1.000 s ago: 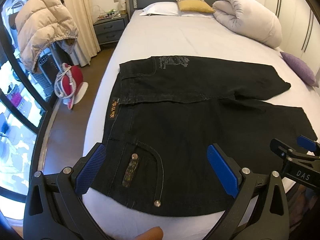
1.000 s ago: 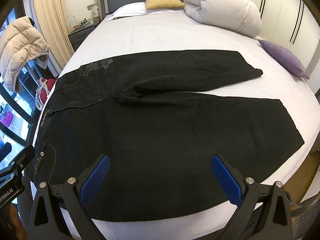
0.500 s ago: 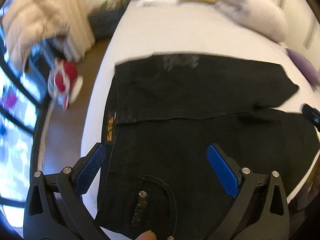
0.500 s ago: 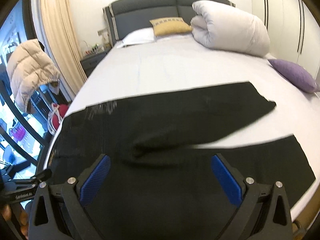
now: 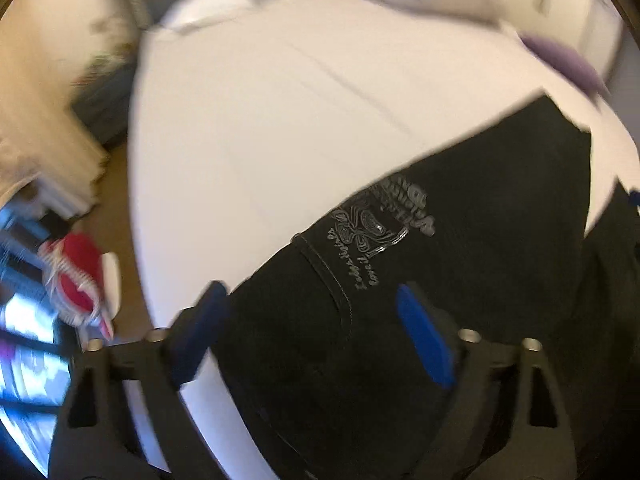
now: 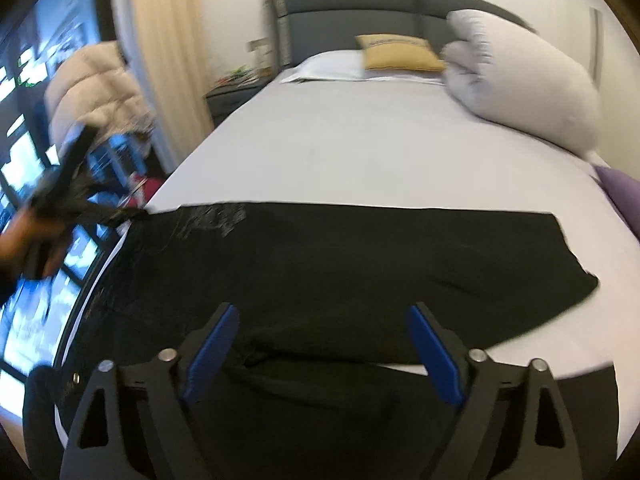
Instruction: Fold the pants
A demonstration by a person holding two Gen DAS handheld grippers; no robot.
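Note:
Black pants point(image 6: 340, 264) lie flat across the white bed point(image 6: 380, 152), waist to the left, legs to the right. In the left wrist view the pants point(image 5: 460, 280) show a grey printed back pocket point(image 5: 384, 224). My left gripper point(image 5: 316, 336) is open and empty, over the far waist corner of the pants; the view is blurred. It also shows at the left of the right wrist view point(image 6: 80, 200), by the waist edge. My right gripper point(image 6: 324, 356) is open and empty, low over the crotch area.
A rolled white duvet point(image 6: 520, 84), a yellow cushion point(image 6: 400, 54), a white pillow point(image 6: 332, 66) and a grey headboard point(image 6: 360, 4) are at the bed's far end. A purple cushion point(image 6: 624, 192) lies right. A nightstand point(image 6: 232, 96), beige jacket point(image 6: 96, 88) and red object point(image 5: 76, 276) are left.
Both grippers have moved forward over the pants toward the far side. The left one swung to the far waist corner, with heavy motion blur. Both stay open and empty.

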